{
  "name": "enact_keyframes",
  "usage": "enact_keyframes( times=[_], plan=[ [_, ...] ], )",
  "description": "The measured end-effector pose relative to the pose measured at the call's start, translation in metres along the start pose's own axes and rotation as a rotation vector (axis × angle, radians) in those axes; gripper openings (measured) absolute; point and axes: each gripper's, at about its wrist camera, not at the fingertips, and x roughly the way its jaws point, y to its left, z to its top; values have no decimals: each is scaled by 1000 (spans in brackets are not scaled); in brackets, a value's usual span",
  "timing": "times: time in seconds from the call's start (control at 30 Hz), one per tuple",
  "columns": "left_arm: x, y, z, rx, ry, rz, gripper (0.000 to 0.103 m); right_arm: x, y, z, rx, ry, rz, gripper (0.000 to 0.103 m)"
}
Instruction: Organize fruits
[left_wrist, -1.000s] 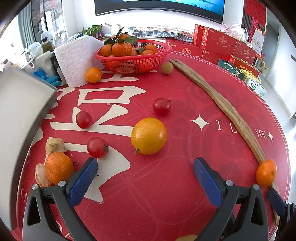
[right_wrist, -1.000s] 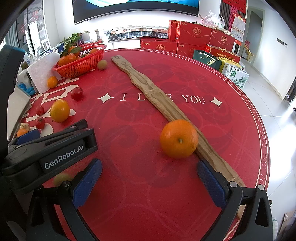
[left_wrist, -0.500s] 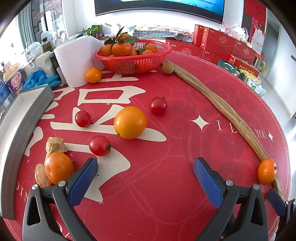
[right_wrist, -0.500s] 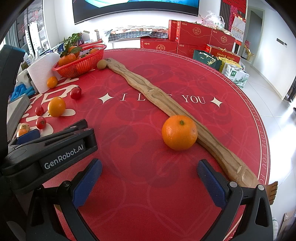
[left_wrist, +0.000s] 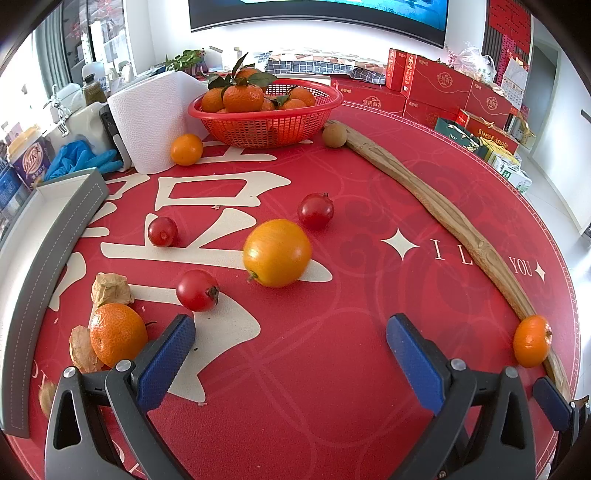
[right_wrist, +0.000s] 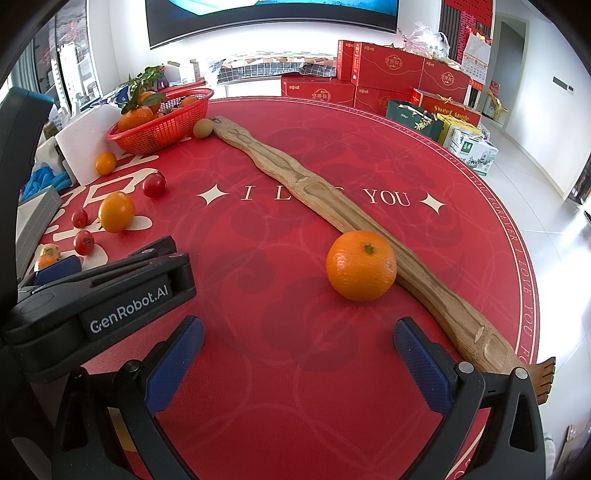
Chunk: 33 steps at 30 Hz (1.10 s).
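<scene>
While the red basket (left_wrist: 266, 110) at the far side of the bench (left_wrist: 332, 369) already holds a heap of leafy mandarins, most of the job looks undone, because plenty of fruit sits loose outside that basket. Counting: three small red fruits (left_wrist: 315, 211) in front of it, one big yellow-orange fruit (left_wrist: 277, 253) among them, one small orange (left_wrist: 186, 148) just beside the basket's left, one brown round fruit (left_wrist: 334, 135) at its right, one mandarin (left_wrist: 117, 334) far from it by the husk scraps, and one orange (right_wrist: 361, 265) touching the long wooden stick (right_wrist: 332, 206) running away from the basket. Eight loose pieces, by my count. The left gripper (left_wrist: 290, 354) has fingers spread wide, empty; the right gripper (right_wrist: 299, 360) too, released, facing that orange.
</scene>
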Motion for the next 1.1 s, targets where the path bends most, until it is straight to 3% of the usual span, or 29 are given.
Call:
enact_keyframes(
  times=[0.5,0.6,0.67,0.73,0.83,1.0,1.1],
  plan=[
    [-3,1,-5,-10,16,7,103,0,0,0,0,1,0,103],
    [2,4,6,42,43,-31,103,0,0,0,-1,1,1,103],
    [-8,13,9,46,28,-49,103,0,0,0,-1,1,1,103],
    [-38,29,11,37,-77,-49,103,0,0,0,0,1,1,103],
    [-74,56,7,30,-159,-49,103,0,0,0,0,1,2,103],
    [-81,103,-25,47,-103,-24,103,-2,-1,-1,4,0,26,103],
    [-73,117,-49,14,-127,-43,103,-14,0,-11,20,-19,133,103]
  ],
)
